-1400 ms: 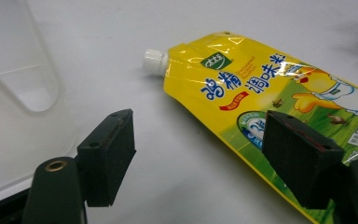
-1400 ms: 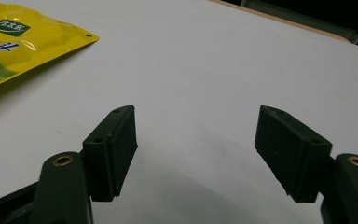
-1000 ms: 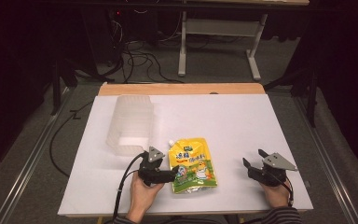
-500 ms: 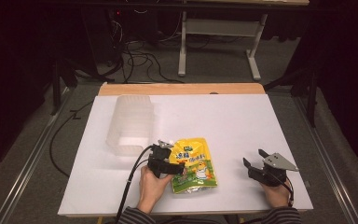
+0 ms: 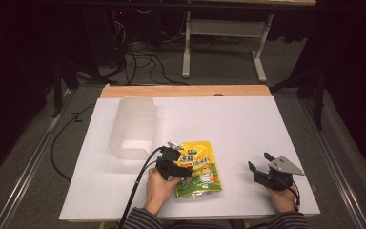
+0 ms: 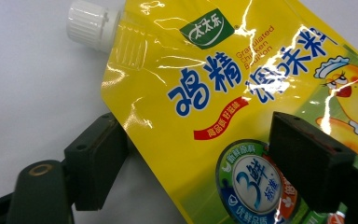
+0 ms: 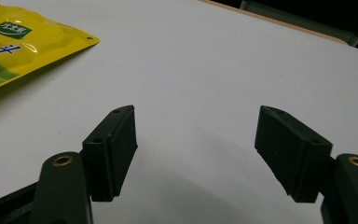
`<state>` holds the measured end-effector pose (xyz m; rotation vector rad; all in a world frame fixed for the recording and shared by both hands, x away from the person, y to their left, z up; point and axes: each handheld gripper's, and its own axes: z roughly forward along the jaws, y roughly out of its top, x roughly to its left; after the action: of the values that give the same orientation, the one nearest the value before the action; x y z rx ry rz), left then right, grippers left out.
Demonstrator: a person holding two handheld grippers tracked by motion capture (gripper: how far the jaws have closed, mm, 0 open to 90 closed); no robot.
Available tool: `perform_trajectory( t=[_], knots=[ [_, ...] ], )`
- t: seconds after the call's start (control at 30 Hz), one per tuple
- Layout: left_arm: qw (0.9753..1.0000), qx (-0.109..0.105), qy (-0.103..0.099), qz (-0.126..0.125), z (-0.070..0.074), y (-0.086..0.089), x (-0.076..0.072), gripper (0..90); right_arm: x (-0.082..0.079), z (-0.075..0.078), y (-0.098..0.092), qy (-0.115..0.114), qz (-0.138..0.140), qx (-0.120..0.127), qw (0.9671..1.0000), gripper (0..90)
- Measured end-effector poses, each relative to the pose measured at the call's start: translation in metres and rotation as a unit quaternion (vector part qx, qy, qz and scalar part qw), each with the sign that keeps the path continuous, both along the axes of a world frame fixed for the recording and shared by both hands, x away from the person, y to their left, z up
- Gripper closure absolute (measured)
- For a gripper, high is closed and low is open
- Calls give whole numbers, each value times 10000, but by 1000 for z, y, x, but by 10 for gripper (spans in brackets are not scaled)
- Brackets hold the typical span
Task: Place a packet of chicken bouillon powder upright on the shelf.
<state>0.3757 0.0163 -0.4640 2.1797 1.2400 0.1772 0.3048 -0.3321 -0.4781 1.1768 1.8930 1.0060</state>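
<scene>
A yellow spouted pouch [image 5: 199, 167] with a white screw cap [image 6: 88, 24] lies flat on the white table near its front edge. My left gripper [image 5: 182, 165] is at the pouch's left side and is open. In the left gripper view the pouch [image 6: 223, 93] runs between the jaws: one jaw sits at its left edge by the table, the other lies over its printed face. My right gripper [image 5: 259, 161] rests open to the right of the pouch, apart from it. In the right gripper view nothing but bare table lies between the jaws, and a corner of the pouch [image 7: 23, 42] shows at top left.
A clear ribbed plastic container [image 5: 133, 126] stands on the table's left half, behind the left gripper. The white table top [image 5: 228, 119] ends in a wooden strip at the back. Cables and a metal frame lie on the floor beyond.
My left gripper has slid right and a little forward, so its jaws now straddle the pouch's left edge. The right gripper and the pouch have stayed put.
</scene>
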Motion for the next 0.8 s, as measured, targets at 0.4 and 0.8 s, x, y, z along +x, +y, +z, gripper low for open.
perform_trajectory(
  t=[0.4, 0.8],
  knots=[
    [9986, -154, 104, -502, 3, -6, -5, 613, 0, 0, 1, -13, -1, -48, 10000, 300],
    [9961, -376, 144, -787, 8, -3, -5, 845, 0, 0, 1, 8, -6, -48, 10000, 300]
  ],
)
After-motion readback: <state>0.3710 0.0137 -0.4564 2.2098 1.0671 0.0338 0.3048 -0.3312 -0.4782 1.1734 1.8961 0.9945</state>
